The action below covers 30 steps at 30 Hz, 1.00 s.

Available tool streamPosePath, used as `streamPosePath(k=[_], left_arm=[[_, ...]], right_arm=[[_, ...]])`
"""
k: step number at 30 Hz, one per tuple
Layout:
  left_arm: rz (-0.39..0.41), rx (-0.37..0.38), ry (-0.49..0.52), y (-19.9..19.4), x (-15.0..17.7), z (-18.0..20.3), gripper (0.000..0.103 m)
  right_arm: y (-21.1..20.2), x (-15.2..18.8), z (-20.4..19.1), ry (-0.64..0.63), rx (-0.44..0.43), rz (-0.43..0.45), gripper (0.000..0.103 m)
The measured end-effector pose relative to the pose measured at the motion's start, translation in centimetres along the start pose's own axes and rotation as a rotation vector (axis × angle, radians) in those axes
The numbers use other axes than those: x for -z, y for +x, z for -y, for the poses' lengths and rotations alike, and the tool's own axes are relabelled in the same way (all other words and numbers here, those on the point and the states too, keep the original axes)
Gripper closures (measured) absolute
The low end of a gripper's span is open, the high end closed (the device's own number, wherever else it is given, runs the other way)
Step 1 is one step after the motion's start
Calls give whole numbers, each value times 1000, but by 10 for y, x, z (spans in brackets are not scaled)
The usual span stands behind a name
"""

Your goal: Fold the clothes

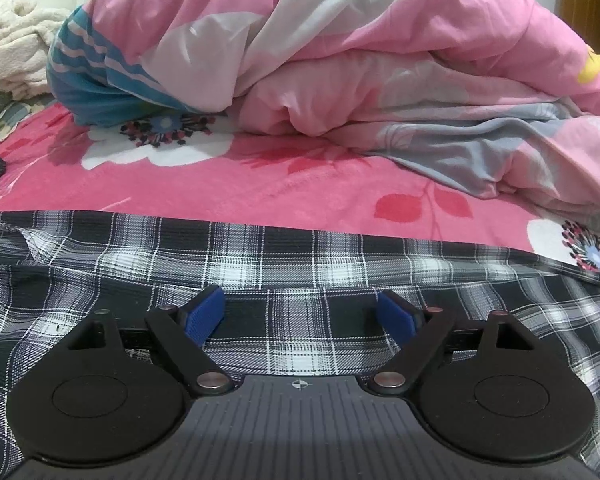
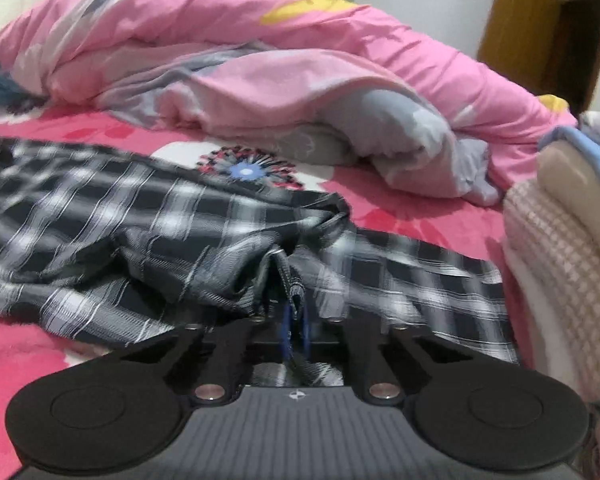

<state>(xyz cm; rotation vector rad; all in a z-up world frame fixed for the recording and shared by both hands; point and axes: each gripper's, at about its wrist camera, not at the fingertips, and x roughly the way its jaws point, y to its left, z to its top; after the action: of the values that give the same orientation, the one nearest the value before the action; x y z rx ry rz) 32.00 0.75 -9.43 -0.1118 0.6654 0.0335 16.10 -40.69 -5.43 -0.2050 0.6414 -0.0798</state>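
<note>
A black-and-white plaid garment (image 1: 284, 264) lies spread on the pink floral bedsheet (image 1: 228, 184). My left gripper (image 1: 300, 312) hovers low over the flat plaid cloth, its blue pads (image 1: 204, 314) wide apart with nothing between them. In the right wrist view the same plaid garment (image 2: 148, 224) is bunched and wrinkled toward the middle. My right gripper (image 2: 296, 320) is shut on a pinched fold of the plaid cloth, which rises from between the blue pads. The view is blurred by motion.
A heaped pink and grey duvet (image 1: 380, 72) fills the far side of the bed. A cream fluffy blanket (image 1: 12, 40) lies far left. Stacked folded blankets (image 2: 560, 248) stand close on the right, and a wooden door (image 2: 548, 32) is behind.
</note>
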Motion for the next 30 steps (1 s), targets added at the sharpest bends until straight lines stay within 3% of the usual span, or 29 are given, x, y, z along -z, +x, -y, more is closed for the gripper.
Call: streamPosePath(k=[7,13,18,21,25,30], left_arm=[[-1,-1,2,0,1,1,18],[-3,6,8,1,1,2,17],[-6,9,6,2,0,1,16],[-4,5,16,1,1,3,16],[-3,5,14,1,2,3,16],[-4,1,19,2,1,4,16]], right_arm=[[-1,-20,39,107,170,80,99],[40,-44,66,57,296,48,99],[34,-38,88,211,225,23,99],[31,-32,95,223,260,17,99],[44,-40,105,187,347,16,100],[87,-49,101,-16,511,-49,100]])
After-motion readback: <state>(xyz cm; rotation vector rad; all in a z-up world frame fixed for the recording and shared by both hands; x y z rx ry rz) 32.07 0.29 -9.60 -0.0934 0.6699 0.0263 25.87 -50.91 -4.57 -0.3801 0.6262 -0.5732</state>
